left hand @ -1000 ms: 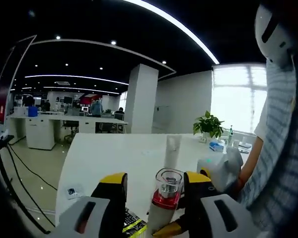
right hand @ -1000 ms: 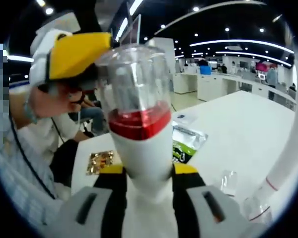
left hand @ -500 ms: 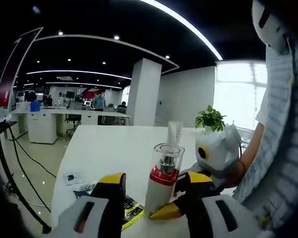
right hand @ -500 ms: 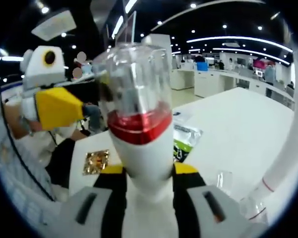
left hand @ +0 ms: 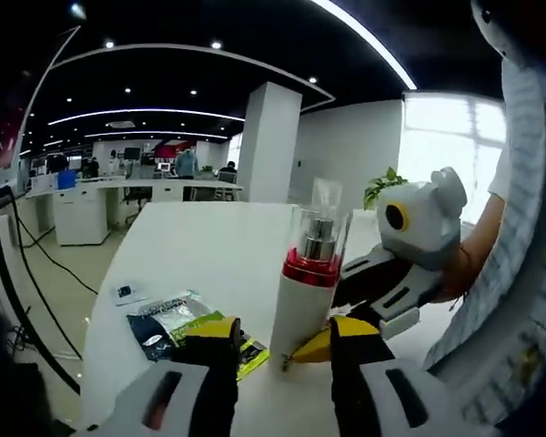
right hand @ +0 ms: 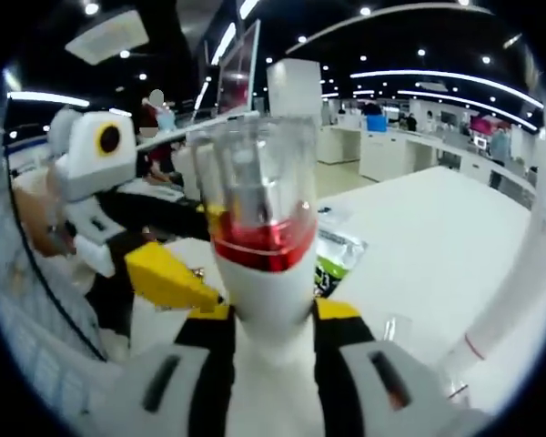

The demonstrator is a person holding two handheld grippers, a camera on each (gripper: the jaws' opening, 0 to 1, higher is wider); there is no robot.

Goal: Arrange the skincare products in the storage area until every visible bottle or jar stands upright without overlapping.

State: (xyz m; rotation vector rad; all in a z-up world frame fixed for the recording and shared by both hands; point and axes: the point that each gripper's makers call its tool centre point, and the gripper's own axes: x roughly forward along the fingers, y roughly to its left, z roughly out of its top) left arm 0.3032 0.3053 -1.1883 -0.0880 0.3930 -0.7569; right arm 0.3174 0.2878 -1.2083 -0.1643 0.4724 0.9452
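Observation:
A white pump bottle [left hand: 305, 287] with a red collar and a clear cap stands upright, its base on the white table [left hand: 209, 259]. My right gripper [right hand: 271, 314] is shut on the bottle's white body [right hand: 264, 291], which rises between its jaws. In the left gripper view it reaches in from the right, one yellow jaw low against the bottle. My left gripper [left hand: 280, 332] is open just short of the bottle, nothing between its jaws. In the right gripper view one of its yellow fingertips [right hand: 168, 278] hangs left of the bottle, apart from it.
Green and dark sachets [left hand: 177, 319] and a small card [left hand: 126, 293] lie left of the bottle. A white tube [left hand: 326, 196] stands behind it, seen large at the right [right hand: 519, 291] beside a small clear cap [right hand: 396, 328]. A person's sleeve [left hand: 528, 273] is at the right.
The left gripper has drawn back from the bottle, which was between its jaws a second ago. The bottle has gone from tilted to upright, still held by the right gripper.

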